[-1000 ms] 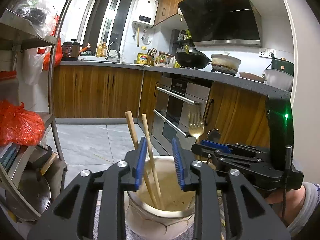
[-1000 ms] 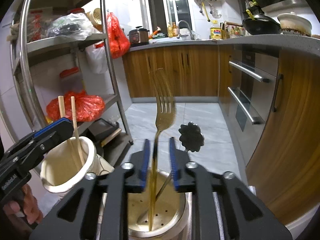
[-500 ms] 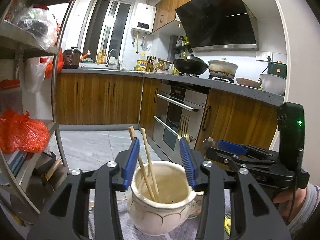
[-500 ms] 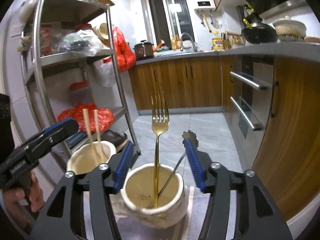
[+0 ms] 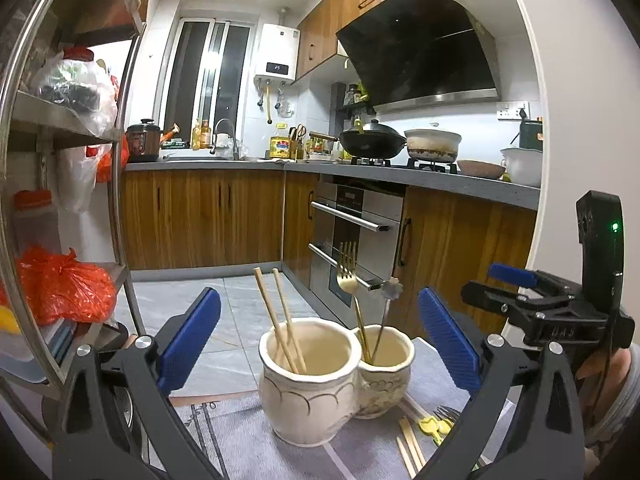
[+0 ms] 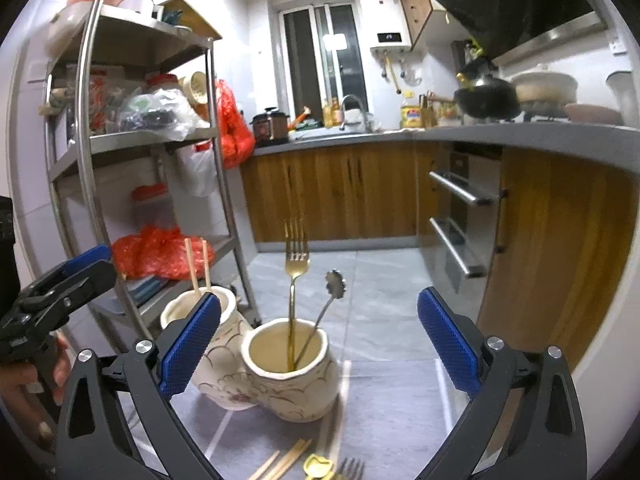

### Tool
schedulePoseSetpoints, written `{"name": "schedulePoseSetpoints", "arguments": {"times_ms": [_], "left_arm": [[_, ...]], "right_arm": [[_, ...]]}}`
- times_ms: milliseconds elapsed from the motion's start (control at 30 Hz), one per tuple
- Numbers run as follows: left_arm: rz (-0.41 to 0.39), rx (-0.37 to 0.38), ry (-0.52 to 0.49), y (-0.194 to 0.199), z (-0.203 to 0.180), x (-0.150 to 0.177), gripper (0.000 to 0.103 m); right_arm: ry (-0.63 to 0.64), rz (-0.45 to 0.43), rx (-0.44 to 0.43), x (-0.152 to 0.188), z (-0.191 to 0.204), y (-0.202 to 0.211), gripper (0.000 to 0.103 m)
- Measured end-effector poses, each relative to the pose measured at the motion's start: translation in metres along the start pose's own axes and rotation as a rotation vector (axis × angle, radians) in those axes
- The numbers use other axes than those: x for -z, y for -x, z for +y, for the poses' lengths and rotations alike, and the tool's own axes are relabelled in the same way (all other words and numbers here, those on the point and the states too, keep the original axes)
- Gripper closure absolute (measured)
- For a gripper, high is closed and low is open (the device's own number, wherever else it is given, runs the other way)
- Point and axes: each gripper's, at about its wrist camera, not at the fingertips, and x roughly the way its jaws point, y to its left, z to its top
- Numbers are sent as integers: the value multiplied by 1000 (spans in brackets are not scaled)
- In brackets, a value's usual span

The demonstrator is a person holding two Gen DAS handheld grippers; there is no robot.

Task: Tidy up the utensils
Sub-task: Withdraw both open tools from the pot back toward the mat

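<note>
A cream twin-cup ceramic holder [image 5: 308, 384] stands on a grey mat [image 5: 240, 420]. Its left cup holds two wooden chopsticks [image 5: 280, 320]. Its right cup [image 6: 288, 376] holds a gold fork [image 6: 295, 264] and a flower-ended spoon [image 6: 334, 284]. My left gripper [image 5: 318, 294] hangs back from the holder, its jaws opening wide with nothing between the pads. My right gripper [image 6: 320, 298] is likewise drawn back, jaws opening and empty. Each gripper shows at the edge of the other's view: the right gripper [image 5: 516, 280], the left gripper [image 6: 80, 264].
Loose chopsticks [image 5: 410, 444], a yellow-handled utensil [image 5: 434, 426] and a fork [image 6: 352, 470] lie on the mat in front of the holder. A metal shelf rack [image 6: 224, 200] with an orange bag [image 5: 60, 288] stands left. An oven [image 5: 352, 232] and wooden cabinets lie beyond.
Both grippers went from nearly shut around the chopsticks and the fork to wide open, and pulled back and up. The chopsticks and fork stay standing in their cups.
</note>
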Motion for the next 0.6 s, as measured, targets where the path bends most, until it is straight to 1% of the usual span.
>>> {"name": "schedulePoseSetpoints", "arguments": {"times_ms": [267, 600], "left_arm": [[39, 12, 5, 16, -6, 10, 6], [132, 10, -6, 21, -4, 34, 6]], "right_arm": [[2, 22, 3, 9, -7, 20, 5], [14, 97, 15, 34, -16, 29, 5]]}}
